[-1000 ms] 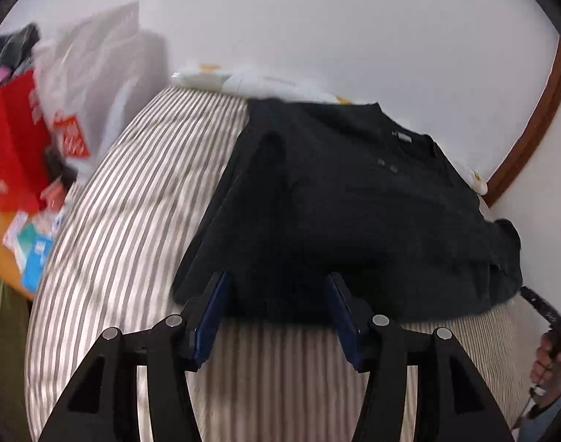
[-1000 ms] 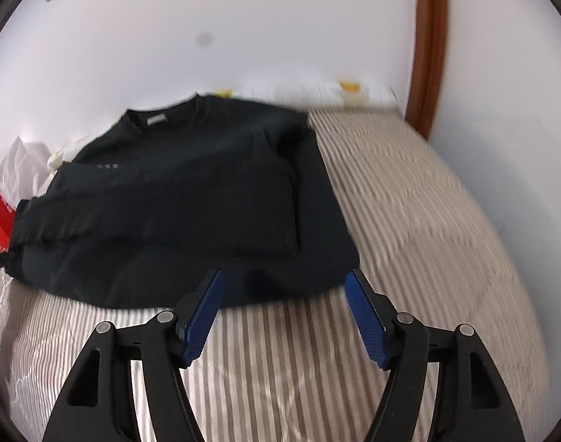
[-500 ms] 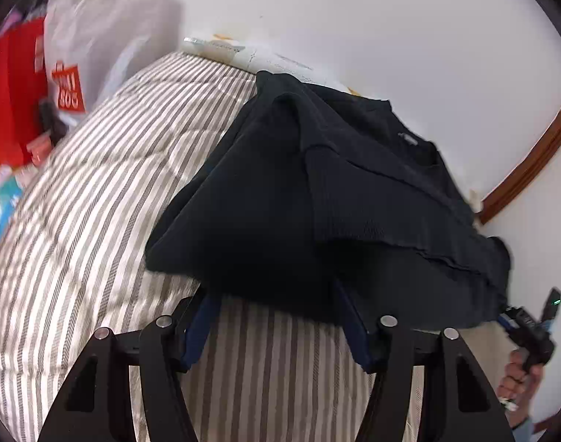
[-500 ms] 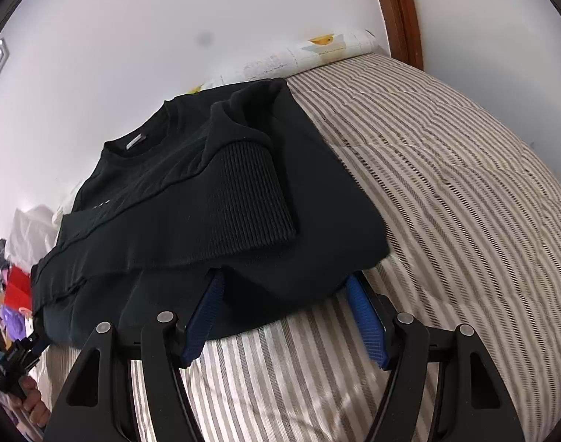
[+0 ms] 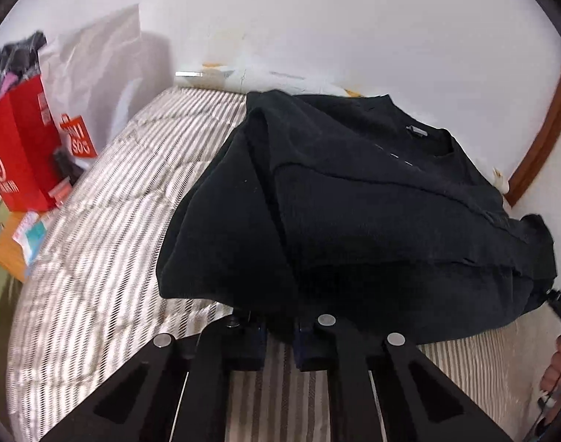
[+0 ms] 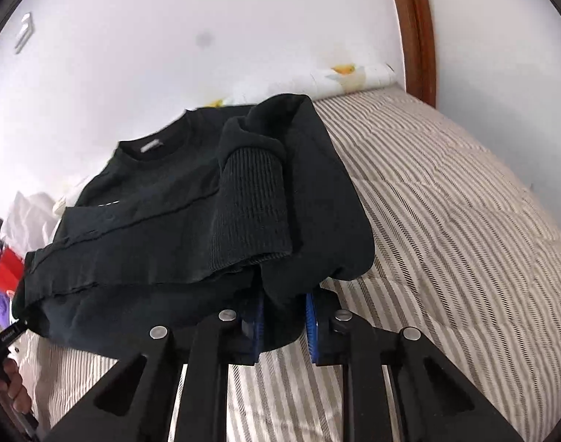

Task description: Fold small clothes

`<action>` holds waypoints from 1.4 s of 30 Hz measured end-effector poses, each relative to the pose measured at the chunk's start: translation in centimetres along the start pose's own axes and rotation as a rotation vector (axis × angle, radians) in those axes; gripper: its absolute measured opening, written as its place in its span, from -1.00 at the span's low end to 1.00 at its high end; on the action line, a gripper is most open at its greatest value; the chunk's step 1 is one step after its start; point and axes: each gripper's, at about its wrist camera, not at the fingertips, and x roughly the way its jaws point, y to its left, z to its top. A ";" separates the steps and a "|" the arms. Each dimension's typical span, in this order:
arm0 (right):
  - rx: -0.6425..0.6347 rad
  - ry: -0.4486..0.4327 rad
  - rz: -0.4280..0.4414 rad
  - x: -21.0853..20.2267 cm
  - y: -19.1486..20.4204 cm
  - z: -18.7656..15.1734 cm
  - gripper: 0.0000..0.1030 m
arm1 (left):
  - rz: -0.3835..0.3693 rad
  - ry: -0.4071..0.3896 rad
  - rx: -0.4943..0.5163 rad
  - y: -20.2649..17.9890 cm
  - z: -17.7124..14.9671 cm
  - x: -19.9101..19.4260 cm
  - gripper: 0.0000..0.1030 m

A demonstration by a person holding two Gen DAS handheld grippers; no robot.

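A black sweater (image 5: 354,202) lies on a striped bed, sleeves folded across its body, collar at the far side. It also shows in the right wrist view (image 6: 192,213), with a ribbed cuff (image 6: 254,202) on top. My left gripper (image 5: 280,335) is shut on the sweater's near hem at its left corner. My right gripper (image 6: 282,316) is shut on the hem at its right corner. The hem is lifted a little off the bed at both grips.
The striped quilt (image 5: 107,228) stretches left of the sweater and right of it (image 6: 464,228). A red bag (image 5: 19,151) and a white bag (image 5: 96,73) stand at the left. A white wall and a brown door frame (image 6: 413,29) stand behind.
Both grippers moved forward onto the near hem and shut on it. The hem now bunches between the jaws and rises slightly.
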 end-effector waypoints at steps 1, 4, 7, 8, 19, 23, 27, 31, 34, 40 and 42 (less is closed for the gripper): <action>-0.010 0.000 0.001 -0.6 0.1 -0.3 -0.65 | 0.006 0.002 0.008 -0.1 -0.1 -0.3 -0.81; -0.035 0.002 -0.006 -2.0 0.6 -0.8 -0.65 | -0.006 0.011 0.005 0.5 -1.1 -2.0 -0.81; -0.046 0.009 0.003 -3.6 0.3 -2.1 -0.65 | -0.029 0.020 -0.009 1.3 -2.6 -3.5 -0.81; -0.048 0.010 0.007 -4.1 0.2 -2.7 -0.65 | -0.031 0.021 -0.008 1.6 -3.2 -4.0 -0.81; -0.123 -0.002 -0.020 -9.8 0.2 -9.1 -0.65 | -0.035 0.013 0.001 2.5 -8.9 -8.8 -0.81; -0.111 0.024 -0.059 -10.0 -0.2 -10.8 -0.56 | -0.033 0.032 0.010 2.4 -9.4 -9.0 -0.78; -0.109 0.021 -0.082 -11.8 -0.4 -10.9 -0.42 | -0.044 0.056 0.028 2.5 -9.7 -9.8 -0.62; -0.142 -0.082 -0.091 -15.6 -0.1 -10.9 -0.30 | -0.061 0.002 0.090 2.5 -10.5 -12.2 -0.58; -0.192 -0.084 -0.021 -16.5 1.3 -10.8 -0.30 | -0.132 -0.043 0.093 2.3 -10.6 -14.0 -0.58; -0.260 0.037 0.011 -11.6 4.4 -11.3 -0.59 | -0.196 -0.018 0.137 -0.1 -9.7 -13.2 -0.57; -0.242 0.089 -0.030 -9.2 4.3 -11.6 -0.60 | -0.187 0.045 0.156 -1.2 -9.7 -11.5 -0.57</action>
